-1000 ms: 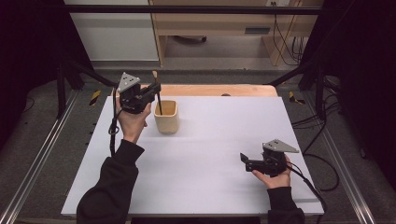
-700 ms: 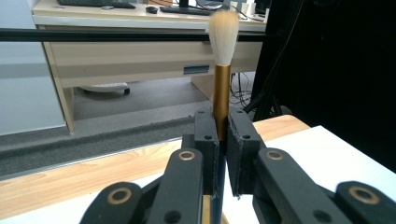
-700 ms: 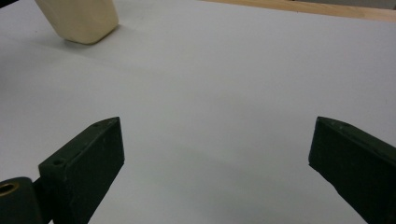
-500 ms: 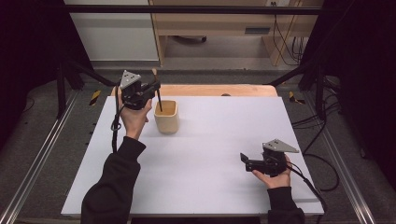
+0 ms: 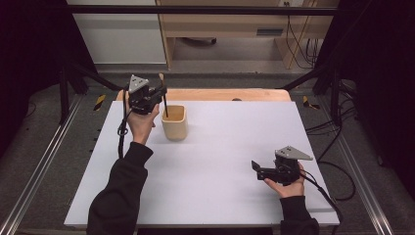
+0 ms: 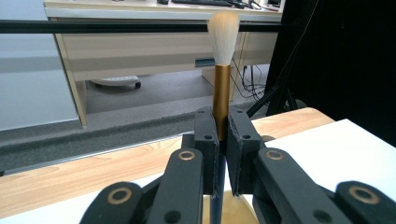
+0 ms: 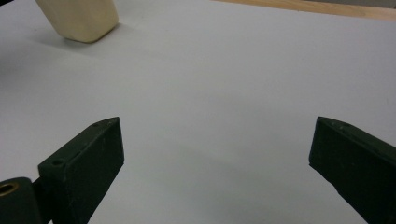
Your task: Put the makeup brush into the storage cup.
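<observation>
The white worktop (image 5: 220, 161) carries a cream cup (image 5: 174, 122) toward its far left side. Above the cup's rim, the left tool (image 5: 159, 93) is clenched on a brush (image 6: 222, 70), held upright with its pale bristles uppermost and its dark handle reaching down into the cup. The right tool (image 5: 255, 167) rests near the right front corner, jaws spread wide and empty.
</observation>
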The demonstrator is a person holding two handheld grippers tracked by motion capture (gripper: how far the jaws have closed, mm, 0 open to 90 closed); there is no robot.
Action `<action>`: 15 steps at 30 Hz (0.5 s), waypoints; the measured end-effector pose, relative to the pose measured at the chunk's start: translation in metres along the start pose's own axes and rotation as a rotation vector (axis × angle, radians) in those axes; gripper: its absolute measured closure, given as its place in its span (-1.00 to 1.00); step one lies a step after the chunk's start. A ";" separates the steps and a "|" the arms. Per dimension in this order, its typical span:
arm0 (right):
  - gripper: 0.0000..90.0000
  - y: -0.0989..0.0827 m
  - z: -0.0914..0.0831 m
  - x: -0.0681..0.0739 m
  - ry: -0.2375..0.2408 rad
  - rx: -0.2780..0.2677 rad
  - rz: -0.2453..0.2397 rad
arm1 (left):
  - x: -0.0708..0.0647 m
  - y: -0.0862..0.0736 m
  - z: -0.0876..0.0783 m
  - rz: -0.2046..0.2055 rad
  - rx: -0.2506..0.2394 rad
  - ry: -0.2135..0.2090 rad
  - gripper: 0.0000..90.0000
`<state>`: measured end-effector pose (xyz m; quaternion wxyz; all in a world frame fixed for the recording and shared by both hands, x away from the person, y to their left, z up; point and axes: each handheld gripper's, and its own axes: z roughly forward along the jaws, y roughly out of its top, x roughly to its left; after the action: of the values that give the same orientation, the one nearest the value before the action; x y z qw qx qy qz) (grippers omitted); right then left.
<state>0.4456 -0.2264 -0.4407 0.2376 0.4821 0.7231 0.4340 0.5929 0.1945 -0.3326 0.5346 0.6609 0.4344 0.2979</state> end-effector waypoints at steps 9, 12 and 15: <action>-0.92 0.000 0.000 0.000 -0.001 0.000 -0.002 | 0.002 -0.011 0.003 0.004 0.016 -0.001 0.85; -0.92 0.000 0.000 0.000 -0.003 -0.002 -0.001 | 0.002 -0.015 0.004 0.004 0.020 -0.003 0.85; -0.92 0.000 0.000 0.000 -0.003 -0.003 -0.002 | 0.001 -0.018 0.005 0.004 0.025 -0.006 0.85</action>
<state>0.4455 -0.2269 -0.4406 0.2397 0.4816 0.7226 0.4341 0.5928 0.1945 -0.3516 0.5268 0.6694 0.4351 0.2916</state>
